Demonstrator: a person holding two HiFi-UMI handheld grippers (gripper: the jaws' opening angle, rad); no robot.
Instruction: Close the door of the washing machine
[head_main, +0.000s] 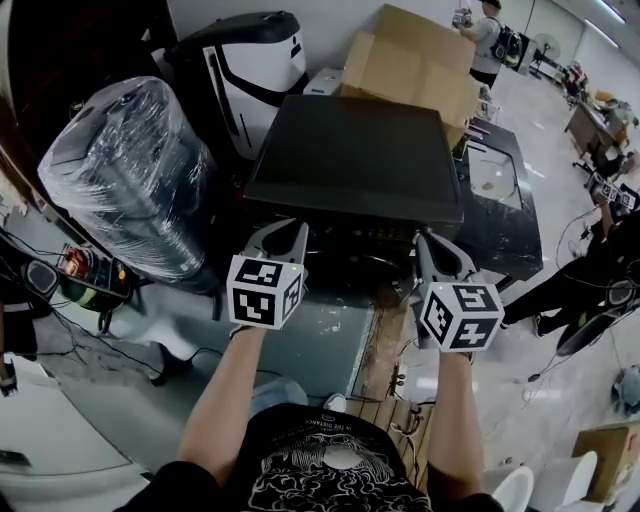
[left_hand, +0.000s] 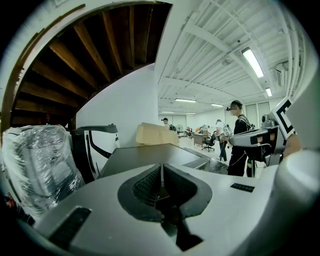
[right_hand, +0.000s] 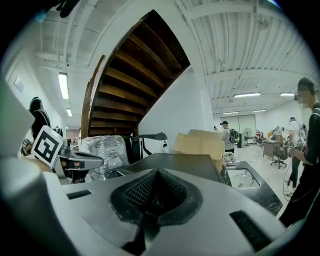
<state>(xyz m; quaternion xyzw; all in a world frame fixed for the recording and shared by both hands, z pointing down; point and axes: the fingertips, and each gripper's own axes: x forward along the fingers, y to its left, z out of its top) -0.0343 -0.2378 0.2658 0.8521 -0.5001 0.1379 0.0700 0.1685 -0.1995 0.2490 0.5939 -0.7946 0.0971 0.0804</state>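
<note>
Left gripper (head_main: 283, 232) and right gripper (head_main: 432, 245) each have jaws pressed together on nothing, tips near the front edge of the washer (head_main: 355, 155), whose dark top lies flat; its door I cannot make out. Head view alone shows the floor (head_main: 545, 140); gripper views alone show stairs (right_hand: 135, 75) overhead. Wrapped bundle (head_main: 130, 175) crowds the washer's left, sink counter (head_main: 500, 190) its right, box (head_main: 410, 60) its back; open floor lies far right.
</note>
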